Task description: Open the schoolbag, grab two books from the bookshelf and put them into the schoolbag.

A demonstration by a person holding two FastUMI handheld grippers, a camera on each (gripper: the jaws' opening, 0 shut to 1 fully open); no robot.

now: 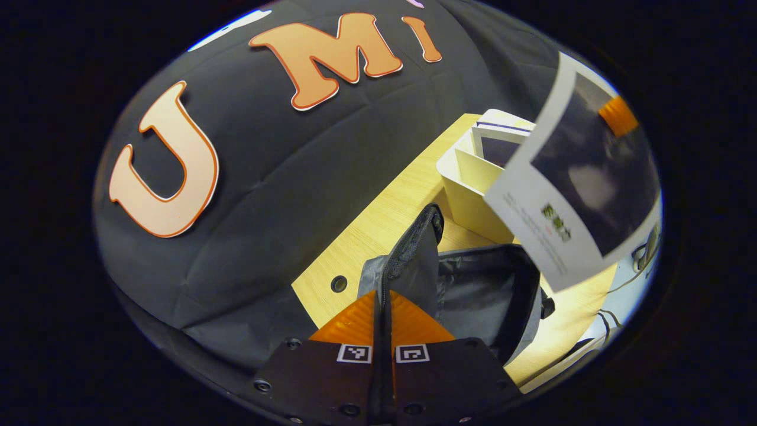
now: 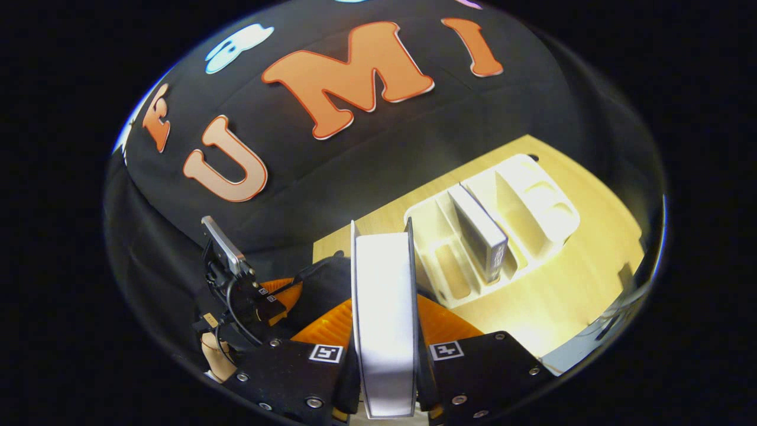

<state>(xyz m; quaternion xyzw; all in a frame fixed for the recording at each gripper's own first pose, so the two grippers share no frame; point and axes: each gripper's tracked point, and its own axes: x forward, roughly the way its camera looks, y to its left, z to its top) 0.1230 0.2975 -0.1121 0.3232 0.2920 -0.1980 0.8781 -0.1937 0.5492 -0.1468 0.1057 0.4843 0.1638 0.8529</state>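
Left gripper view: left hand-held gripper [image 1: 383, 307] is closed narrow, both fingers pinching the raised edge/flap of the schoolbag [image 1: 473, 290] by its zipper. Bag sits on the wooden counter [image 1: 378, 225], mouth pulled open, grey lining visible inside. Behind the bag, toward the counter's far end, stands the cream bookshelf [image 1: 467, 183] w/ a book still in a slot [image 1: 500, 148]. A second book [image 1: 576, 177], white cover w/ dark pic, hangs tilted in the air above the bag and in front of the bookshelf; a finger of the right hand-held gripper [image 1: 618, 115] shows at its top edge. Some cables at the counter's right edge [image 1: 641, 254].

Right gripper view: right hand-held gripper [image 2: 384, 331] holds that book [image 2: 384, 319] edge-on betw. both fingers, page edges facing the camera, upright along the fingers. Bookshelf [image 2: 532, 201] lies beyond on the counter [image 2: 568, 296], well apart from the held book; one book [image 2: 482, 234] stands in a middle compartment, other slots look bare. Lower left: left hand-held gripper [image 2: 278, 296] w/ its mounted device and cables, plus part of the person's hand [image 2: 216, 358]; dark schoolbag fabric [image 2: 319, 284] sits just beside the held book, below it.
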